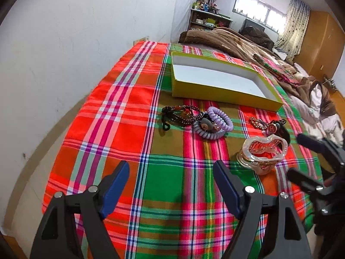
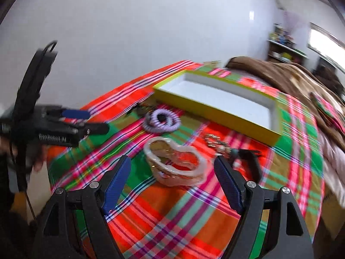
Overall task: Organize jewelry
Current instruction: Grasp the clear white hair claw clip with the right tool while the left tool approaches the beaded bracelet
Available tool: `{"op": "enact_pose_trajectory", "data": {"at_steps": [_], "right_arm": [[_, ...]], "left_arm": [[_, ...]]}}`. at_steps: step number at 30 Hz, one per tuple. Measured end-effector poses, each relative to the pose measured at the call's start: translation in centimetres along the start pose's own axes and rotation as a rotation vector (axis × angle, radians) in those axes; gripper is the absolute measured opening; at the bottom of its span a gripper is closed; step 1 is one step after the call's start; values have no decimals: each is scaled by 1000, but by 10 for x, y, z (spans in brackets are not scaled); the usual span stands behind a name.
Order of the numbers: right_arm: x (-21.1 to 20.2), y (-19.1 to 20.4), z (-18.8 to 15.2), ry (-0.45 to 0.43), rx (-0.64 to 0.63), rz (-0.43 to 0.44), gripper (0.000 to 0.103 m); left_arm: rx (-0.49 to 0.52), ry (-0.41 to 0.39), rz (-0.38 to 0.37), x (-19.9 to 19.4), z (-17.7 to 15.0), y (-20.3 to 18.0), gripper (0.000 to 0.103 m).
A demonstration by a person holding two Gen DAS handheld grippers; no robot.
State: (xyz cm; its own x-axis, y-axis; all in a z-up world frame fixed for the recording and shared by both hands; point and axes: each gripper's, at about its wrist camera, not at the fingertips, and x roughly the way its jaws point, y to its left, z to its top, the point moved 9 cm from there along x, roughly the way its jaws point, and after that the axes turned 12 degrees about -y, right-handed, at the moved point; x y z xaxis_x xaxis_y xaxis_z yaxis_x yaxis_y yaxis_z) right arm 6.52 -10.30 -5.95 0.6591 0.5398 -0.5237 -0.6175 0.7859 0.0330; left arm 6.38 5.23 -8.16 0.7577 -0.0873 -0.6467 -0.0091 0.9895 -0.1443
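Jewelry lies loose on a bright plaid cloth [image 1: 133, 116], in a row just in front of a shallow yellow box [image 1: 215, 90] with a white inside. From left to right: 1 string of dark beads [image 1: 181, 113], 2 lilac coil hair ties [image 1: 215, 123] lying partly on each other with a small grey piece on top, 1 small gold chain [image 1: 257, 123], 1 black clip [image 1: 280, 129] with a round red badge, and nearest, 1 pearly clear hair claw [image 1: 263, 153].

The right wrist view is blurred by motion, so the chain and clip there are hard to make out, and the beads seem mostly hidden.

Left gripper [image 1: 171, 185] hovers over bare cloth, jaws wide. Right gripper [image 2: 172, 181] has its jaws wide on either side of the hair claw, not touching it.
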Motion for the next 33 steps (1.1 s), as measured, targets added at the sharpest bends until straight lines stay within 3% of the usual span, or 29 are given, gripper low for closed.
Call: {"op": "enact_pose_trajectory", "data": {"at_steps": [5, 10, 15, 21, 28, 33], "right_arm": [[12, 6, -2, 40, -32, 71, 79], [19, 18, -6, 89, -87, 147, 79], [35, 23, -19, 169, -171, 145, 60], [39, 30, -24, 229, -242, 161, 39], [41, 19, -26, 234, -183, 131, 14], [34, 12, -21, 198, -100, 105, 13]], "left_arm": [[17, 8, 8, 2, -1, 6, 81], [-1, 41, -55, 6, -5, 6, 81], [-7, 89, -105, 10, -15, -2, 81], [-2, 111, -112, 13, -18, -1, 81], [-3, 114, -120, 14, -17, -3, 75], [-34, 99, -122, 15, -10, -2, 72]]}}
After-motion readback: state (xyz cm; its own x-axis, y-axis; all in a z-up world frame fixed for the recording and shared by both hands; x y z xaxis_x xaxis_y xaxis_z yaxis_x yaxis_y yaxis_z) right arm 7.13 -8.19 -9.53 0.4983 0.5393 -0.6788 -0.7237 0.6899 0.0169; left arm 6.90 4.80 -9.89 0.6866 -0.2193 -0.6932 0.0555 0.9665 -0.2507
